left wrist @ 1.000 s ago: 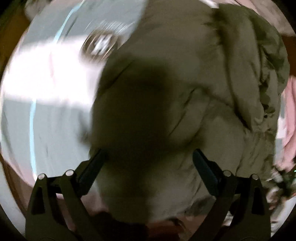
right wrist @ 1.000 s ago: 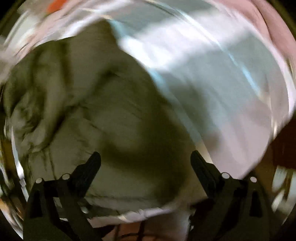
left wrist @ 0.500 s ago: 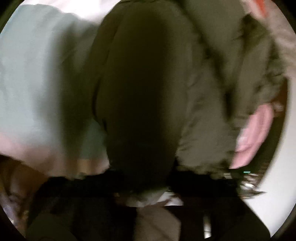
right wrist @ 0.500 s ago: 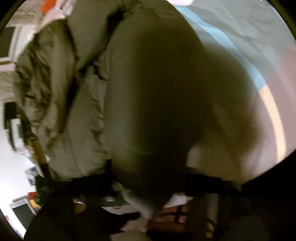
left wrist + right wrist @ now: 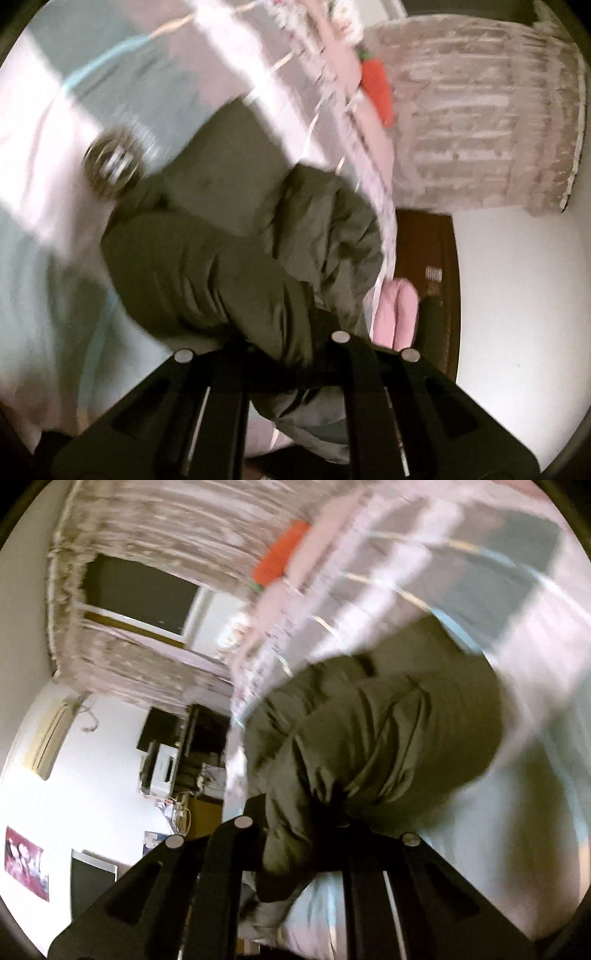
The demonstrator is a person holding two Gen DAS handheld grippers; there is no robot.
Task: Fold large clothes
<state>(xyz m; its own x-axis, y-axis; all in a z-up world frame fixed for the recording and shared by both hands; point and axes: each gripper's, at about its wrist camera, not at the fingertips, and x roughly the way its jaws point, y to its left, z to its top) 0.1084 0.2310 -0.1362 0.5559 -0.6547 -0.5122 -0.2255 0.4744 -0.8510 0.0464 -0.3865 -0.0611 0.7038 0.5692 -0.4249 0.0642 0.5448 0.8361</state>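
Bunching out from between the fingers of the left gripper [image 5: 291, 354], an olive-green padded jacket [image 5: 236, 258] fills the middle of the left wrist view; the two black fingers are drawn close together and clenched on a fold of its fabric. Ahead of the fingertips the garment lies in thick creased rolls on a bedsheet [image 5: 44, 206] of pale blue and white bands, blurred by motion. Ahead and to the left of the fingers, a round dark emblem [image 5: 112, 168] printed on the sheet sits just beside the jacket's edge. Ahead and to the right, an orange carrot-shaped toy [image 5: 378, 90] lies near a pale curtain [image 5: 480, 114], well apart from the jacket. Just right of the fingers a pink cushion [image 5: 397, 314] shows past the garment.

In the right wrist view, the right gripper [image 5: 301, 830] likewise has its fingers pinched onto the jacket [image 5: 376, 738], whose fabric gathers into tight wrinkles at the fingertips and spreads ahead and to the right over the same banded bedsheet [image 5: 517, 812]. Ahead and left of the fingers are the orange toy [image 5: 280, 557], the curtain [image 5: 166, 528] around a dark window [image 5: 140, 594], and a cluttered shelf [image 5: 184, 760] against a white wall.
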